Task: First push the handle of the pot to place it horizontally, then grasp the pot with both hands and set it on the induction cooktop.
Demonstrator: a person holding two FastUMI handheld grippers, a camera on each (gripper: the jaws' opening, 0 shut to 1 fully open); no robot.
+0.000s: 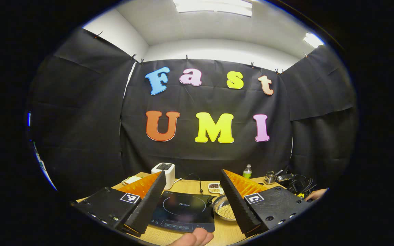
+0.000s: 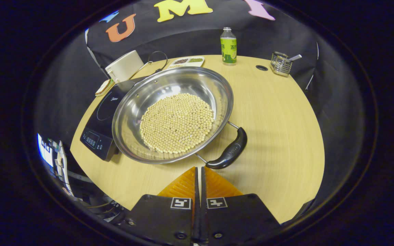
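Steel pot (image 2: 173,112) of beans sits beside the cooktop (image 2: 103,119). My right gripper (image 2: 199,171), closed empty, nears the handle (image 2: 229,150); I'd nudge gently sideways. Left gripper (image 1: 192,201) wide open, empty.

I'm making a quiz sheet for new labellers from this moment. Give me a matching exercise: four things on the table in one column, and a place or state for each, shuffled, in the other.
Things:
1. pot
2. bottle
3. right tool
4. toaster

Places or states:
A. shut, just short of the black handle
B. holds pale beans, partly over the cooktop
C. white, at the table's far left
D. upright at the far edge, green label

Pairs: 1-B, 2-D, 3-A, 4-C
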